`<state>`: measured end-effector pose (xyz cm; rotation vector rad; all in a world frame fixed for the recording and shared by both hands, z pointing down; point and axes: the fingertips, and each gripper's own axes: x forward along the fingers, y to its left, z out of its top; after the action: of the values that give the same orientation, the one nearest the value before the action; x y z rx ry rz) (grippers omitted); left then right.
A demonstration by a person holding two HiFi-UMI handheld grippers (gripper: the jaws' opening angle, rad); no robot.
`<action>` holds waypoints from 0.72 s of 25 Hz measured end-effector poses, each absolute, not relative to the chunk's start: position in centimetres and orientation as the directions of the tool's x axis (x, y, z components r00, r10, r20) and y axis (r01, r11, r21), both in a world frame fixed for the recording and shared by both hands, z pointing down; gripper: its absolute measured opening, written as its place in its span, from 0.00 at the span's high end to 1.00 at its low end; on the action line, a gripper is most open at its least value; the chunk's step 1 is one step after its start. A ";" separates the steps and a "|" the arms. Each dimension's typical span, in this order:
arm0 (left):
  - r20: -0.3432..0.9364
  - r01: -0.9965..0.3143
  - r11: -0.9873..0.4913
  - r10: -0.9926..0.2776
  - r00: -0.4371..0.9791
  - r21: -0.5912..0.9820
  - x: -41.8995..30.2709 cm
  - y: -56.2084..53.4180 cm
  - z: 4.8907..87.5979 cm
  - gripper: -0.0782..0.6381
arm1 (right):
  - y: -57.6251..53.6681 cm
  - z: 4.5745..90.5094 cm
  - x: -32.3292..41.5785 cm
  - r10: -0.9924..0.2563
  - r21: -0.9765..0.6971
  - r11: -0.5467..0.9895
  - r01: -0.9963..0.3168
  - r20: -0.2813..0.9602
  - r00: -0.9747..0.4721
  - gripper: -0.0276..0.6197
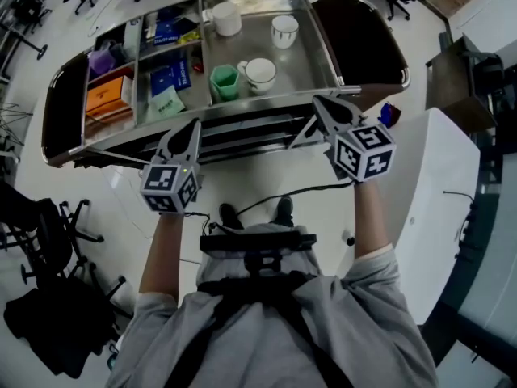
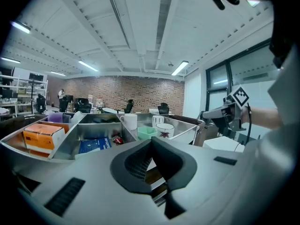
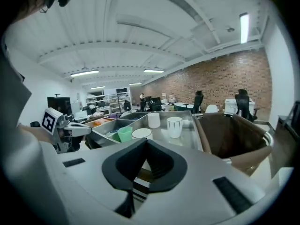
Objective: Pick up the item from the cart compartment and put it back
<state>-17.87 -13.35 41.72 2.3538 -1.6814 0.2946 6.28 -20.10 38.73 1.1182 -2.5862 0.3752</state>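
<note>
Left tongs (image 1: 192, 128) clenched tip to tip on nothing; right tongs (image 1: 321, 103) likewise clenched and empty. Both held at the front rim of the cart (image 1: 242, 111), touching nothing in it. In the wide right compartment, green cup (image 1: 224, 82) just beside a white cup (image 1: 260, 73). Further left, blue packets (image 1: 170, 79) and orange box (image 1: 108, 97) in separate compartments. Unclear which one counts as the task's item.

Steel cart (image 1: 313, 53), green cup (image 1: 224, 82) beside white cup (image 1: 260, 73), left tool (image 1: 192, 128), right tool (image 1: 321, 104), seemingly closed.
</note>
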 end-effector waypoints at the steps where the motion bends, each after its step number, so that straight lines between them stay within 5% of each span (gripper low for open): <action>1: 0.295 -0.948 -0.308 -0.901 0.318 0.081 -18.1 -13.3 41.9 0.89 | -19.9 38.9 7.0 -0.687 -0.138 0.633 -0.762 0.354 -0.635 0.94; 18: 0.294 -0.953 -0.283 -0.907 0.303 0.108 -18.9 -13.4 42.6 0.89 | -17.5 42.2 12.3 -0.801 -0.126 0.475 -0.871 0.347 -0.487 0.95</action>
<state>-18.89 -13.40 42.60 2.3107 -1.6941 0.2539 12.33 -17.46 42.25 1.4363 -2.4834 0.4211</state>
